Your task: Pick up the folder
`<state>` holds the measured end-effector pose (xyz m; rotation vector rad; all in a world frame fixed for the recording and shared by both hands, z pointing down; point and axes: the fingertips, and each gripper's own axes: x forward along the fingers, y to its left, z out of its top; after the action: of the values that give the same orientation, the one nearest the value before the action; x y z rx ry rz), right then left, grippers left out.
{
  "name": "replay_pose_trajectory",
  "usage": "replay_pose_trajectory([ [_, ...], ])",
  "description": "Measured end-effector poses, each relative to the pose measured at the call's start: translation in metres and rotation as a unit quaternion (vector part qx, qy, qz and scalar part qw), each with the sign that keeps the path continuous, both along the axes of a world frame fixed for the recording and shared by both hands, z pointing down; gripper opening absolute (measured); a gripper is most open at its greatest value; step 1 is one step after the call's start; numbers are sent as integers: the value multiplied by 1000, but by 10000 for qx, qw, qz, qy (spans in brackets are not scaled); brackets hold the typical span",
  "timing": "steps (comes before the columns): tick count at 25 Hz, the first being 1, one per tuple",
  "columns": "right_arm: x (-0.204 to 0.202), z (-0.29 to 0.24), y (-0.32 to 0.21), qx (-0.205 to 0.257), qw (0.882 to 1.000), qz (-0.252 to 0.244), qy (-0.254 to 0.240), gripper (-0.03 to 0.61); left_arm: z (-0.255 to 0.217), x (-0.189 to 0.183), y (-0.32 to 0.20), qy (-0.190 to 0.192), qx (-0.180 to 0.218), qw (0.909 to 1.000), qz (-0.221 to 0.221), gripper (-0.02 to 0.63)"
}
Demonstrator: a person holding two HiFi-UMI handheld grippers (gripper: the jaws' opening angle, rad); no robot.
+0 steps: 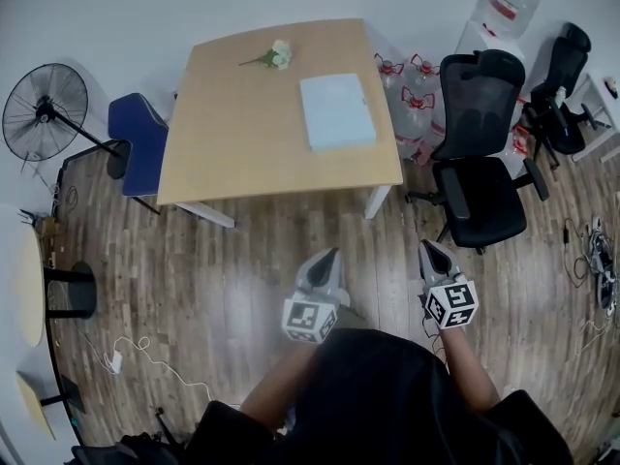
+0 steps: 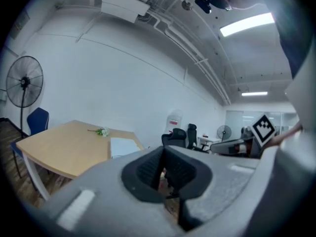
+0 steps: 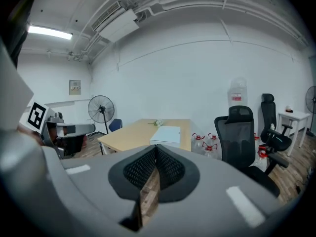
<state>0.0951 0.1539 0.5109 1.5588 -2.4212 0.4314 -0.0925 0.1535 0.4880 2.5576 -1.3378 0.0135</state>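
Observation:
A pale blue folder [image 1: 336, 110] lies flat on the right half of a wooden table [image 1: 232, 153]; it also shows in the left gripper view as the folder [image 2: 123, 146] and in the right gripper view as the folder [image 3: 166, 134]. Both grippers hang over the wooden floor well short of the table, held by a person in a dark top. The left gripper [image 1: 329, 257] is shut with nothing in it, and so is the right gripper [image 1: 426, 248]. Their jaws point toward the table.
A small white flower sprig [image 1: 275, 56] lies at the table's far side. A black office chair [image 1: 480, 163] stands right of the table, water jugs [image 1: 412, 85] behind it. A blue chair [image 1: 140, 141] and a standing fan [image 1: 44, 112] are at the left. Cables [image 1: 145, 356] trail on the floor.

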Motion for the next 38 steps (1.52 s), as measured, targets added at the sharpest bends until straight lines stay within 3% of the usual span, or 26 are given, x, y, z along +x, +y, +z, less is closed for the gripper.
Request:
replay_pose_trajectory([
  [4, -28, 4, -37, -208, 9992, 61, -322, 2, 9, -30, -51, 65, -29, 10000, -12, 2],
  [9, -54, 8, -67, -313, 9994, -5, -148, 0, 18, -58, -92, 73, 84, 9999, -68, 2],
  [14, -75, 8, -95, -225, 9996, -127, -141, 2, 15, -84, -110, 280, 5, 9988, -404, 2],
  [23, -97, 19, -148, -188, 9984, -464, -265, 1, 15, -118, -140, 11, 18, 9947, -1028, 3],
  [28, -88, 23, -207, -190, 9978, -514, -367, 2, 21, -113, -185, -120, -105, 9932, -1154, 3],
  [38, -28, 44, -334, -482, 9970, -434, -425, 1, 41, -73, -299, -384, -579, 9893, -1280, 3],
])
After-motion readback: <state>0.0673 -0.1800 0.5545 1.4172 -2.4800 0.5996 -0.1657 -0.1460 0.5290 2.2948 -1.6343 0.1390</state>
